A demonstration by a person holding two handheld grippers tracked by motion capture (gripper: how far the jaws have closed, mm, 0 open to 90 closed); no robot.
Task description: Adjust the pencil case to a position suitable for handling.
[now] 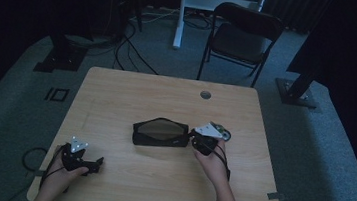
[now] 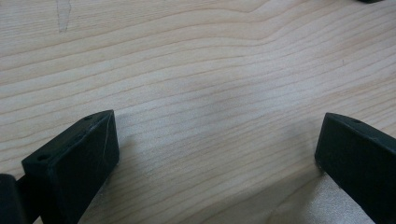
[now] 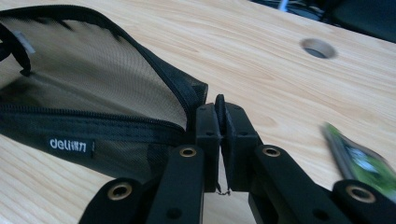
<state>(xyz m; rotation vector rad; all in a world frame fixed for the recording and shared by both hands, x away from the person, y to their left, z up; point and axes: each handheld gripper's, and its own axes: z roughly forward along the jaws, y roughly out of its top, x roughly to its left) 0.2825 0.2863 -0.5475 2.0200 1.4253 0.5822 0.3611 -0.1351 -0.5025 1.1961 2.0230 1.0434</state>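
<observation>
Clearly the work centres on the black mesh pouch (image 1: 159,132), which lies near the middle of the wooden table (image 1: 117,94) with its long axis running left to right. The right gripper (image 1: 196,138) sits at the pouch's right end, and in the right gripper view its jaws are pressed together on a thin black tab (image 3: 219,116) at that end, most likely the zipper pull, though I cannot tell for certain. The pouch stretches away to the left of that grip, its zipper line (image 3: 93,116) running along the long axis, so any pull along the zipper would travel leftward toward the pouch's far end.

The left gripper (image 1: 90,165) rests well apart from the pouch, near the near-left corner of the table, with its jaws spread wide over bare wood in the left gripper view. The right hand (image 1: 214,163) is by far the nearer of the 2 to the pouch.

A small green packet (image 1: 223,133) lies just to the right of the right gripper, so room on that side is tight. To the left and on the near side of the pouch the table is open. A round cable hole (image 1: 206,94) sits toward the far edge, well clear of the work.
</observation>
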